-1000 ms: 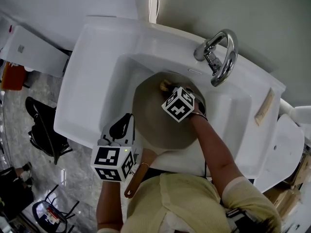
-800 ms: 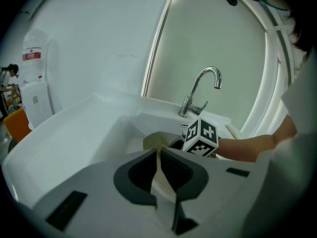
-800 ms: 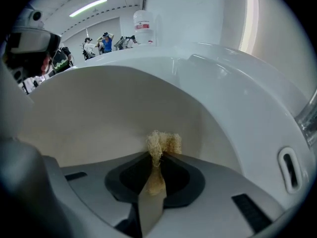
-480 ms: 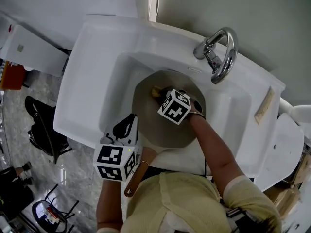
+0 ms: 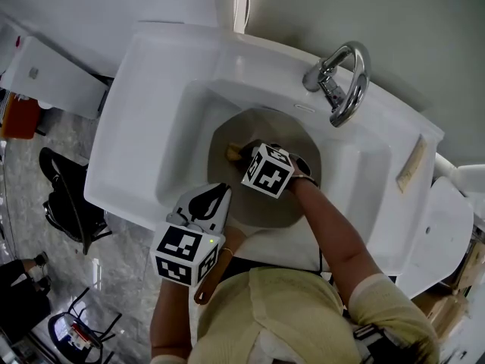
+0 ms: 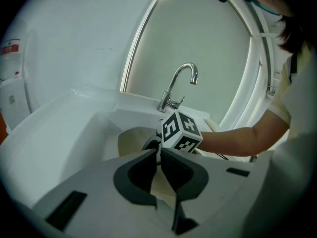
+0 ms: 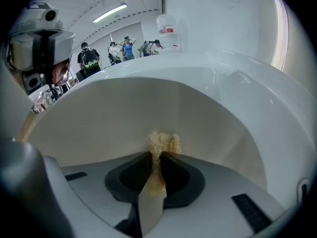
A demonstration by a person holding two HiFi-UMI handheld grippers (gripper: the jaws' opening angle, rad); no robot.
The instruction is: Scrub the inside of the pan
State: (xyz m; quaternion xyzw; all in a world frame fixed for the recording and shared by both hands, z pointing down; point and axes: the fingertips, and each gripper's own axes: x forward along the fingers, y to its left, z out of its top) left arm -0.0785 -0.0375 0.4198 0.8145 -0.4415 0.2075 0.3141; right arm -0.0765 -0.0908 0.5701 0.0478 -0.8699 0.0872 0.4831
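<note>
One beige pan [image 5: 261, 131] sits in the basin of the white sink [image 5: 144, 127], below the faucet [image 5: 345, 82]. Its inside is pale and matte, and its wooden handle [image 5: 204, 290] reaches over the front edge. My right gripper [image 7: 159, 155] clamps a tan fibrous scrubber [image 7: 161, 144] against the inner surface. My left gripper [image 6: 159, 152] is clenched at the near rim; I cannot tell whether it pinches the rim.

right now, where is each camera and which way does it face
Head view: on the head, steeply down on sink, pan, left tool, right tool, shirt.
Left gripper view: on the left tool, toward the faucet; shut jaws, right forearm.
Right gripper view: on the right tool, at the pan wall; jaws shut on scrubber.
All share the pan.
</note>
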